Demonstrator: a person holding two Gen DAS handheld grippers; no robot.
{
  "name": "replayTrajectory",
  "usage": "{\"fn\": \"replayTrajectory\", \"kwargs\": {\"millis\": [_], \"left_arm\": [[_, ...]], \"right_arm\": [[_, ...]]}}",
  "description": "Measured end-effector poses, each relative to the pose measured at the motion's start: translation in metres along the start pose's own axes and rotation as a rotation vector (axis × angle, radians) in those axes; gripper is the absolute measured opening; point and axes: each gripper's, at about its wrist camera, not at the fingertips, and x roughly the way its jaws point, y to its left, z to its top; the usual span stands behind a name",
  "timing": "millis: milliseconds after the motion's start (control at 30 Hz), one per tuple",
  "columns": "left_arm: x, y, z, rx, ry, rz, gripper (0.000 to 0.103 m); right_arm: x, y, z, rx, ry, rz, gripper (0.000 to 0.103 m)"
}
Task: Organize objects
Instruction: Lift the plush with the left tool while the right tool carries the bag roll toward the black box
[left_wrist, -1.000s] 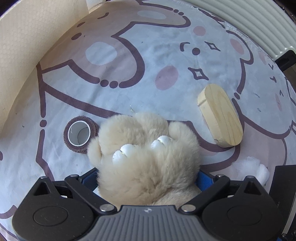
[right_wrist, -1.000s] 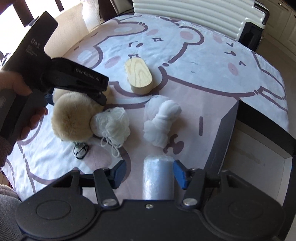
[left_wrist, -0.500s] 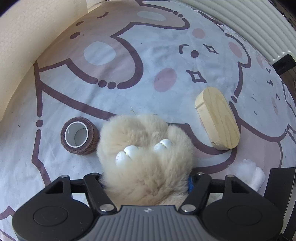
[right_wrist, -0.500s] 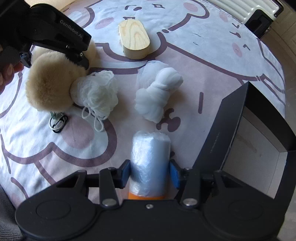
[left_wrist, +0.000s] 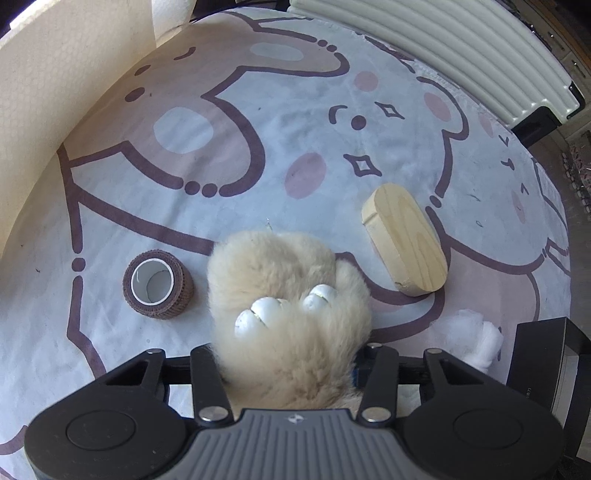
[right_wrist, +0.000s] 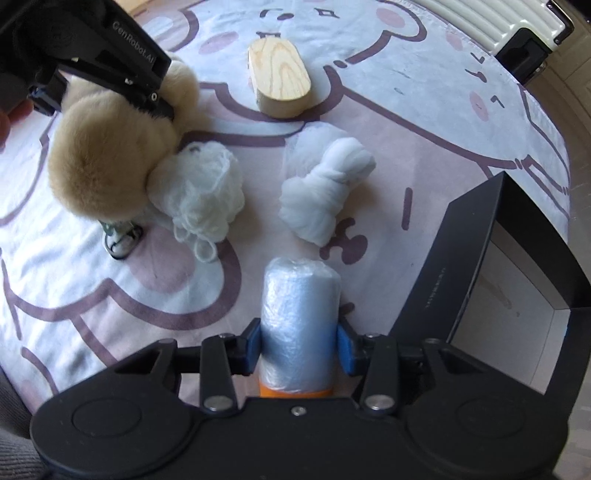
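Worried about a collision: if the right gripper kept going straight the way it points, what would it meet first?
The right gripper, jaws closing on the plastic-wrapped roll, points steeply down, so roll and fingers would probably press into the printed cloth first.

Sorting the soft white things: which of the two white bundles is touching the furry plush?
The loose, stringy white mesh bundle presses against the furry plush. The knotted white cloth bundle lies apart, toward the black box.

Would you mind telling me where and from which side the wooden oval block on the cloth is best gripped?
Grip the wooden oval block across its two long straight sides, coming straight down from above. It lies flat on the printed cloth, its narrow width suits the jaws, and the rounded ends would likely slip. It lies apart from the plush toy, so both sides look free.
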Motion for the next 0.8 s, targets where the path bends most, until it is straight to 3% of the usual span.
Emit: {"fn": "replayTrajectory", "kwargs": {"millis": [800], "left_arm": [[-0.100,-0.009,-0.021,0.215,-0.279,0.018,0.047]], "right_arm": [[-0.082,-0.007,0.008,0.248,-0.299,0.014,0.042]]}}
